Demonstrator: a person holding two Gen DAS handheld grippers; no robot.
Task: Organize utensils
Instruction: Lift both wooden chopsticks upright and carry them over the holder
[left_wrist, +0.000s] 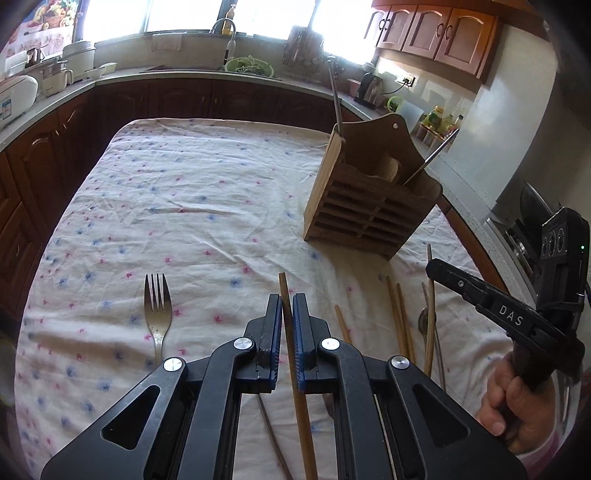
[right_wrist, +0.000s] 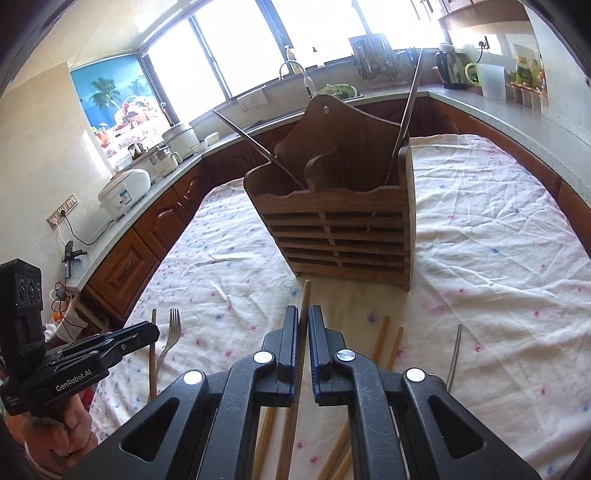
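The fork (left_wrist: 158, 314) lies on the flowered cloth (left_wrist: 184, 206) left of the left gripper (left_wrist: 287, 314), which pinches one wooden chopstick (left_wrist: 291, 332), while the right gripper (right_wrist: 303, 332) pinches another chopstick (right_wrist: 305, 306) just before the wooden holder (right_wrist: 340, 229).

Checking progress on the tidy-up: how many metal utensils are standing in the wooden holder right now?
2. One metal handle leans out of the wooden holder's left side, and the other rises at its right end. Shorter pieces may sit hidden inside.
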